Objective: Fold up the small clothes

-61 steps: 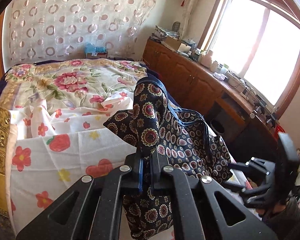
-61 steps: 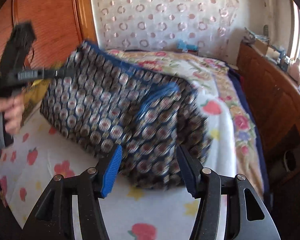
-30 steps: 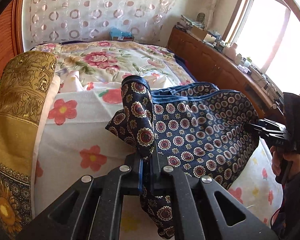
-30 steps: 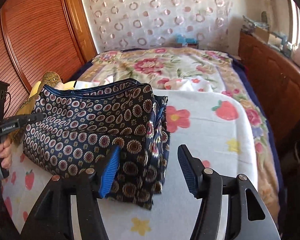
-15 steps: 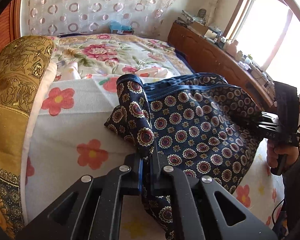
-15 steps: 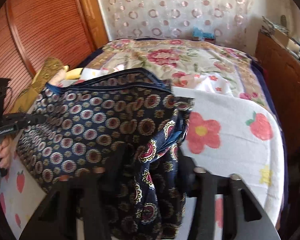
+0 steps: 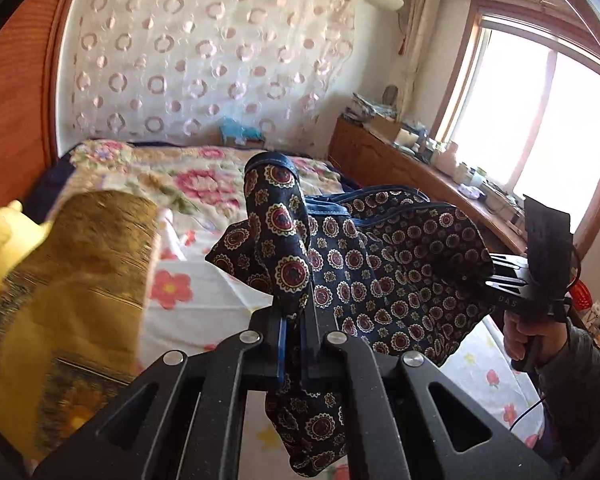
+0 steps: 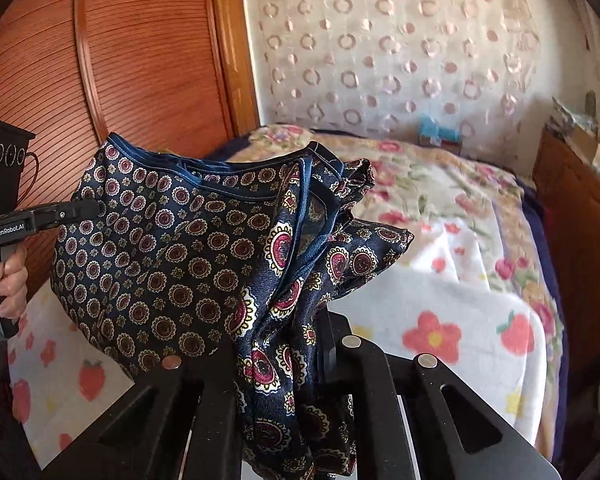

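Note:
A navy garment with red and cream medallions [image 7: 400,264] hangs in the air between both grippers, above the bed. My left gripper [image 7: 293,332] is shut on one bunched end of it; the cloth rises above the fingers and hangs below. My right gripper [image 8: 278,344] is shut on the other end, with folds of the garment [image 8: 188,256] draped over its fingers. In the left wrist view the right gripper [image 7: 496,276] pinches the cloth at the right. In the right wrist view the left gripper [image 8: 88,209] pinches it at the left.
A white blanket with red flowers and strawberries [image 8: 452,320] covers the near bed, a floral bedspread [image 7: 188,176] lies beyond. A gold patterned pillow [image 7: 76,272] is at the left. A wooden cabinet [image 7: 396,168] runs under the window. A wooden wardrobe [image 8: 132,80] stands left.
My right gripper has closed on the garment's end. Both grippers have lifted the garment off the bed, and it now hangs spread between them.

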